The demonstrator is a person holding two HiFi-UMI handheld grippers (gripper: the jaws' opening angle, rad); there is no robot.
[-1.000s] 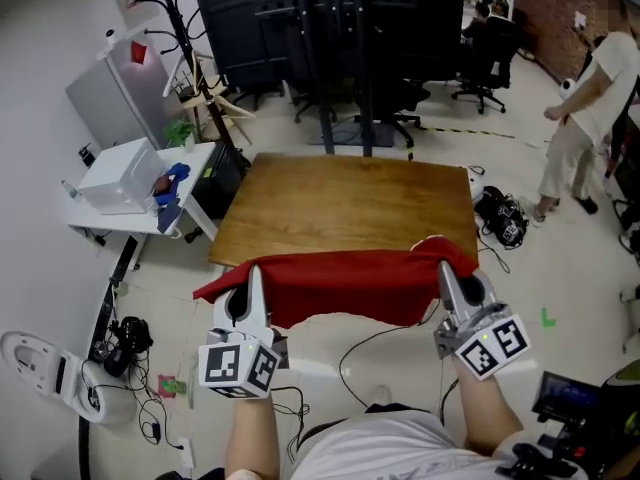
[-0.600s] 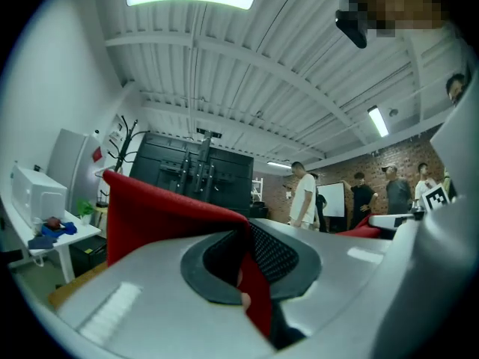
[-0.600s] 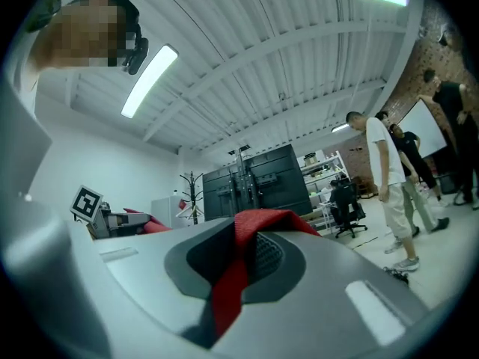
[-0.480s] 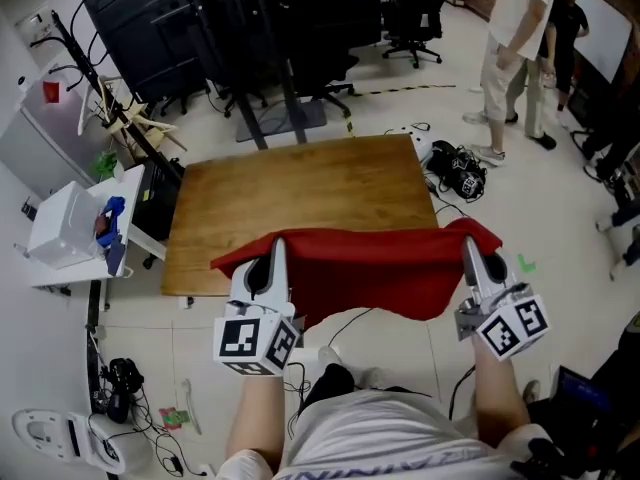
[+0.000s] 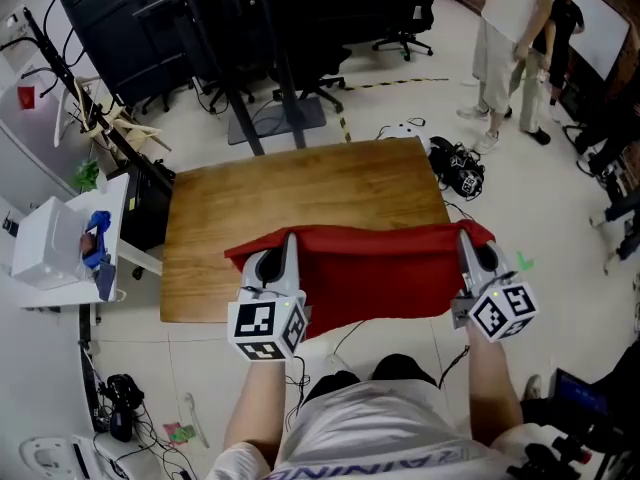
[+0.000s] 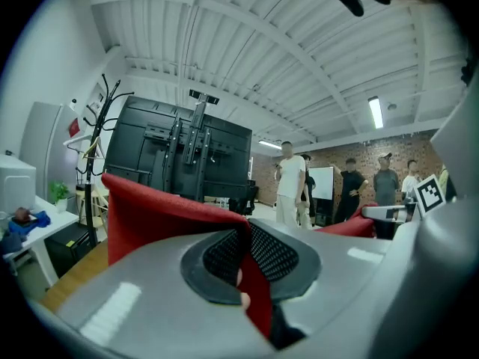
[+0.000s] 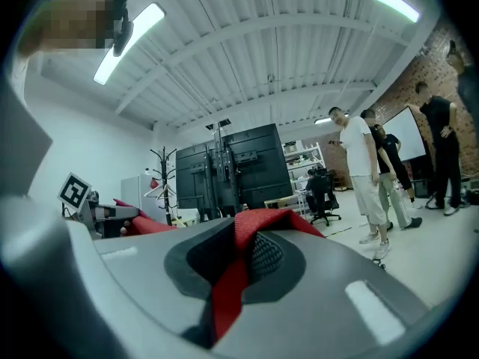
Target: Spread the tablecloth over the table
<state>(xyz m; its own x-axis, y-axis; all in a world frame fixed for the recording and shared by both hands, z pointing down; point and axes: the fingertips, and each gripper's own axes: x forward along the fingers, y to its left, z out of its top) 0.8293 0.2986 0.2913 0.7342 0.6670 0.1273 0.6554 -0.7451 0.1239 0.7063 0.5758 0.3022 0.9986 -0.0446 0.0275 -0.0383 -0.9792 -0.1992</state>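
A red tablecloth (image 5: 370, 268) hangs stretched between my two grippers over the near edge of a wooden table (image 5: 300, 193). My left gripper (image 5: 290, 240) is shut on the cloth's left corner, which bunches in front of its jaws. My right gripper (image 5: 464, 236) is shut on the right corner. In the left gripper view the red tablecloth (image 6: 161, 215) is pinched between the black pads (image 6: 277, 254). In the right gripper view a red fold of tablecloth (image 7: 251, 234) runs through the shut jaws. The cloth's lower part sags below the table edge toward me.
A large black screen stand (image 5: 230, 28) and office chairs stand behind the table. A white side table (image 5: 60, 258) with a box is at the left. A black bag (image 5: 458, 173) lies at the table's far right corner. People (image 5: 505, 38) stand at the back right. Cables lie on the floor.
Both grippers have carried the cloth forward and a little down, so its leading edge now lies farther over the tabletop. The head view has shifted too.
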